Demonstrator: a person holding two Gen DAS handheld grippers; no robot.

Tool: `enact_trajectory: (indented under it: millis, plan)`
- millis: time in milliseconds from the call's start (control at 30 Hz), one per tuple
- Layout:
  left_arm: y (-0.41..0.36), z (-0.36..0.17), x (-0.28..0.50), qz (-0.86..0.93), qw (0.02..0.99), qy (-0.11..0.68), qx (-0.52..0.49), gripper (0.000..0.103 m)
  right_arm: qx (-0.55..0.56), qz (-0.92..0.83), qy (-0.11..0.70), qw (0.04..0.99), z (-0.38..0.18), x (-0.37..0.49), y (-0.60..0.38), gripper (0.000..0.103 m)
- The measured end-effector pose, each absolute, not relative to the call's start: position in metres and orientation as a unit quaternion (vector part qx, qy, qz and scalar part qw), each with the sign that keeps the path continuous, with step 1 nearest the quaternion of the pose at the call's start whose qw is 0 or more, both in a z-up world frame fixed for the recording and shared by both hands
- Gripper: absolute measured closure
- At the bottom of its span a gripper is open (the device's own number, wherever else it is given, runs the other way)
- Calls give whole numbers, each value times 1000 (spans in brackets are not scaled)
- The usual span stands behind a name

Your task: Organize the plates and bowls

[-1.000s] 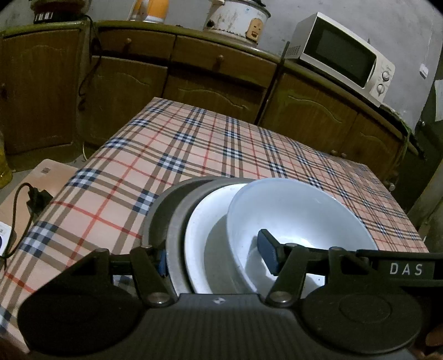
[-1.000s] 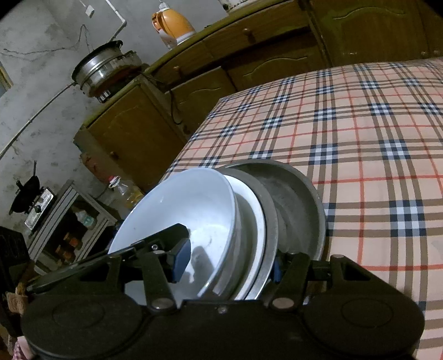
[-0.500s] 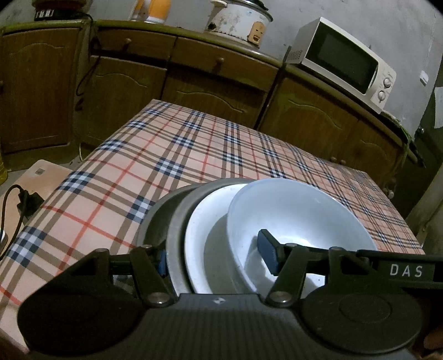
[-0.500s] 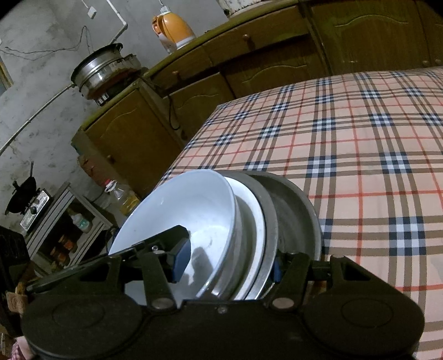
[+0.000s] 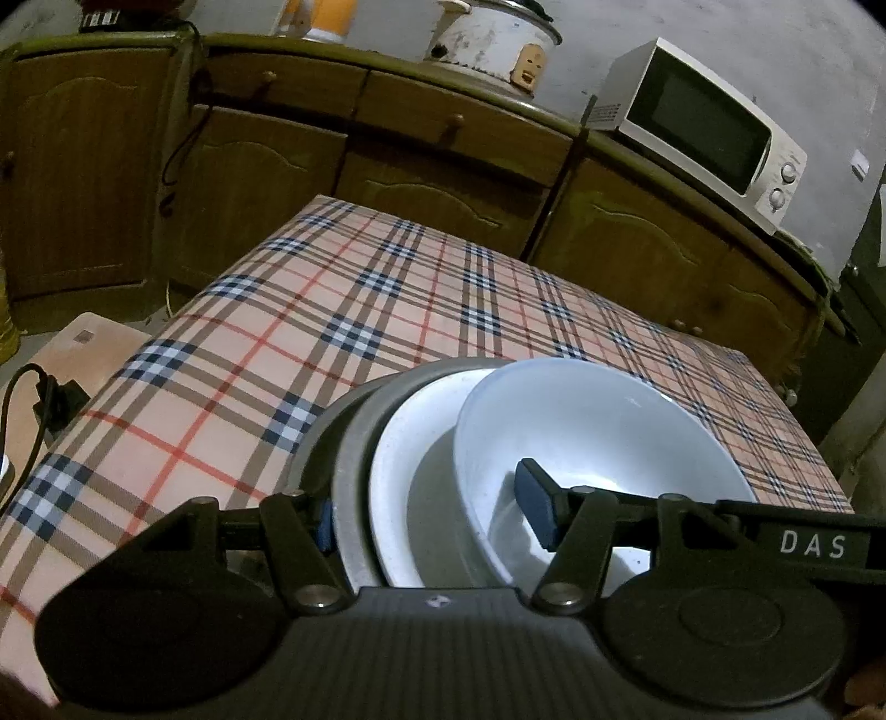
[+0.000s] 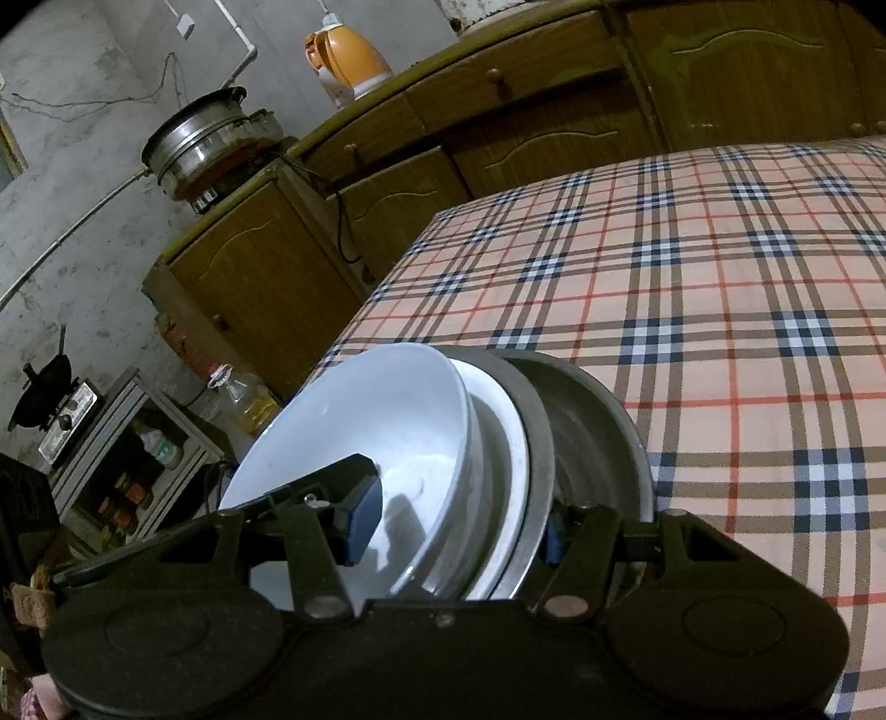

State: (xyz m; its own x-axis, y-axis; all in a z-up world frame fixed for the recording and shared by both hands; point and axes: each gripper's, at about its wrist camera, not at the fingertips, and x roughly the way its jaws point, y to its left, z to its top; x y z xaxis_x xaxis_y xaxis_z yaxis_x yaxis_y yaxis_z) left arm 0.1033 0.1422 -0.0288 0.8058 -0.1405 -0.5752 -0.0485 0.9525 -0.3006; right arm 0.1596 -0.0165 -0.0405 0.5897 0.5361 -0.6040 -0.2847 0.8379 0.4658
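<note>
A white bowl (image 5: pixel 598 432) (image 6: pixel 365 421), a white plate (image 5: pixel 410 443) (image 6: pixel 498 443) and a grey metal plate (image 5: pixel 351 459) (image 6: pixel 534 421) stand nested on edge over the near side of the plaid table (image 5: pixel 332 310) (image 6: pixel 720 310). My left gripper (image 5: pixel 429 518) is shut on this stack, with one pad inside the bowl and the other behind the grey plate. From the opposite side my right gripper (image 6: pixel 459 529) clamps it the same way. A second, deeper grey dish (image 6: pixel 598 437) (image 5: pixel 317 437) lies just outside the pads. I cannot tell if it rests on the table.
Wooden cabinets line the wall behind the table, bearing a microwave (image 5: pixel 703 127), a rice cooker (image 5: pixel 493 39), an orange kettle (image 6: pixel 349 61) and a steel pot (image 6: pixel 205 138). An oil bottle (image 6: pixel 249 404) and a plug with its cable (image 5: pixel 55 399) sit on the floor beside the table.
</note>
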Motion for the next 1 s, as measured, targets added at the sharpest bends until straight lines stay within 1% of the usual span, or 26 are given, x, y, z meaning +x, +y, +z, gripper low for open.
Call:
enact_trajectory:
  millis: [700, 800, 1000]
  plan:
    - [142, -35, 107, -20, 938, 313, -147, 40, 165, 235, 391, 875, -49, 163, -17, 35]
    - [138, -36, 106, -16, 942, 310, -131, 40, 155, 232, 388, 879, -51, 162, -18, 35]
    - [140, -36, 106, -15, 942, 308, -134, 40, 141, 232, 383, 883, -49, 160, -16, 37]
